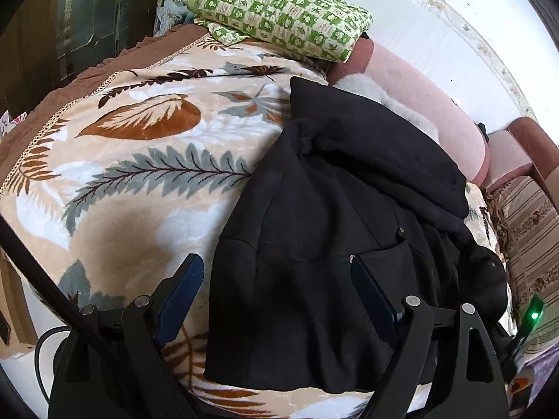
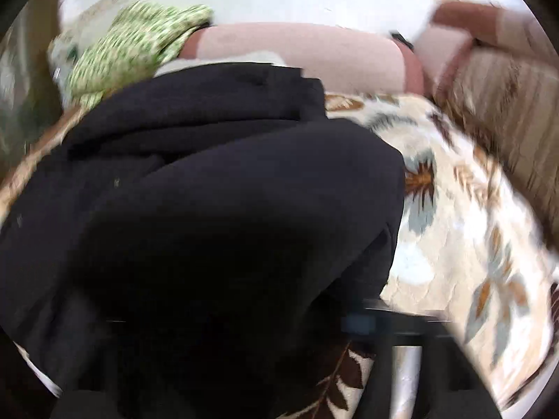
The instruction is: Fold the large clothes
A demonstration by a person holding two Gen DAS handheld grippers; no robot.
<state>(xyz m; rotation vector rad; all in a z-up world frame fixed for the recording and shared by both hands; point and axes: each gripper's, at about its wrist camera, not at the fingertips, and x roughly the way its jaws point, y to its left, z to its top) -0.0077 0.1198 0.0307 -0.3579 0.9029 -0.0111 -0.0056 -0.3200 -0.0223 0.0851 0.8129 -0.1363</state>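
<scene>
Black fleece garment [image 1: 342,230] runs ahead from your left tongs [image 1: 277,281], spread apart over its near hem | right tongs [image 2: 353,324] together, grip unclear, nearer

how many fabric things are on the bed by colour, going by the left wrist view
Black: 1, the black garment
Green and cream check: 1, the folded checked cloth
Leaf print on cream: 1, the leaf-print blanket under both
Pink: 1, the pink bolster along the wall
Total: 4
</scene>
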